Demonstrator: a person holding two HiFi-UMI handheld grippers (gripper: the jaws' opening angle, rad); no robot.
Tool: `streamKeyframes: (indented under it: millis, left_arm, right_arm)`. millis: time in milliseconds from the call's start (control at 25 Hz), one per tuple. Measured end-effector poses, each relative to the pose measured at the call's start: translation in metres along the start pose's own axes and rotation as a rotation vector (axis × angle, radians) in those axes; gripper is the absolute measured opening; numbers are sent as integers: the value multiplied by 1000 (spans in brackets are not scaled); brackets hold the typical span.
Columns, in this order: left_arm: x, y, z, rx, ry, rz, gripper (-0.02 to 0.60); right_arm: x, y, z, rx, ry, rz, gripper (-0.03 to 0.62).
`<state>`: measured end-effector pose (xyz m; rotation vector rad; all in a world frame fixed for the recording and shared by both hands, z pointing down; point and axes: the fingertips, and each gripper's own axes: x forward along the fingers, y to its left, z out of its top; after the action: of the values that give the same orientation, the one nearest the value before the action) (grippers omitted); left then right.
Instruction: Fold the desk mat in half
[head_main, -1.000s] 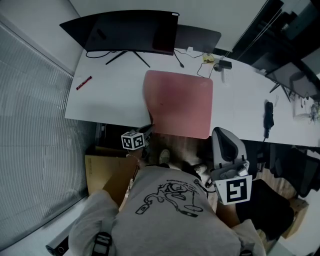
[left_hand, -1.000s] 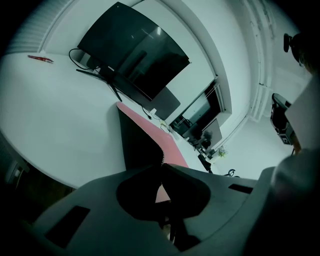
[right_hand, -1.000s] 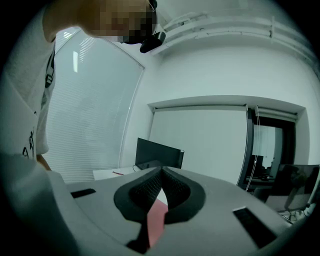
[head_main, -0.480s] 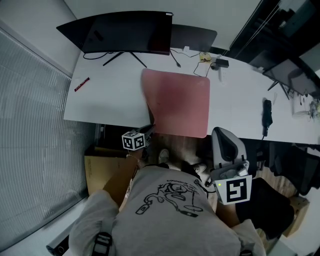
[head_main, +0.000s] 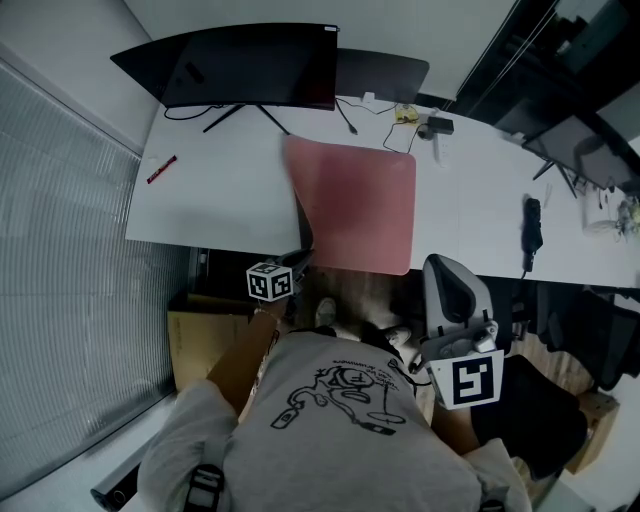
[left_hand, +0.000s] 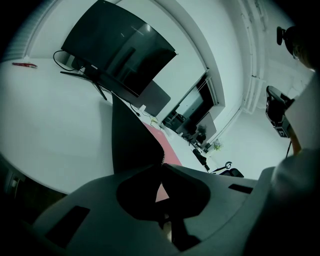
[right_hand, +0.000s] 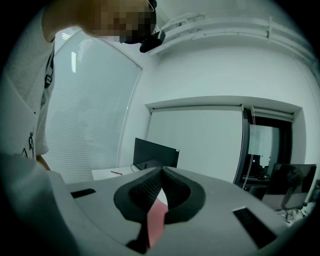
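Note:
A pink desk mat (head_main: 360, 205) lies in the middle of the white desk (head_main: 215, 200), reaching to its near edge. My left gripper (head_main: 303, 262) is shut on the mat's near-left corner. That left edge is lifted, so its dark underside (left_hand: 132, 135) stands up in front of the left gripper (left_hand: 162, 162), with the pink top (left_hand: 159, 141) beyond it. My right gripper (head_main: 441, 264) hangs off the desk's near edge, right of the mat and apart from it. In its own view the right gripper (right_hand: 161, 170) is shut with nothing between the pads.
A black monitor (head_main: 250, 65) stands at the back of the desk with a second dark screen (head_main: 385, 72) beside it. A red pen (head_main: 163, 168) lies far left. Cables and small items (head_main: 420, 122) sit behind the mat, a black object (head_main: 531, 225) at the right. A cardboard box (head_main: 200, 340) sits below.
The left gripper has shifted a little with the mat's corner, and the mat's left edge has risen, showing more of the dark underside. The right gripper has stayed put.

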<state>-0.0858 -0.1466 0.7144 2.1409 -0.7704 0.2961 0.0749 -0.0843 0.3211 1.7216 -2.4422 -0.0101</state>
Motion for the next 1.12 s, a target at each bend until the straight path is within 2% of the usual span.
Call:
streamKeyframes:
  millis: [1120]
  left_arm:
    - [17,-36,-5,47,26,-30,32]
  right_arm:
    - [-17,-19,-4,9,4,-9,6]
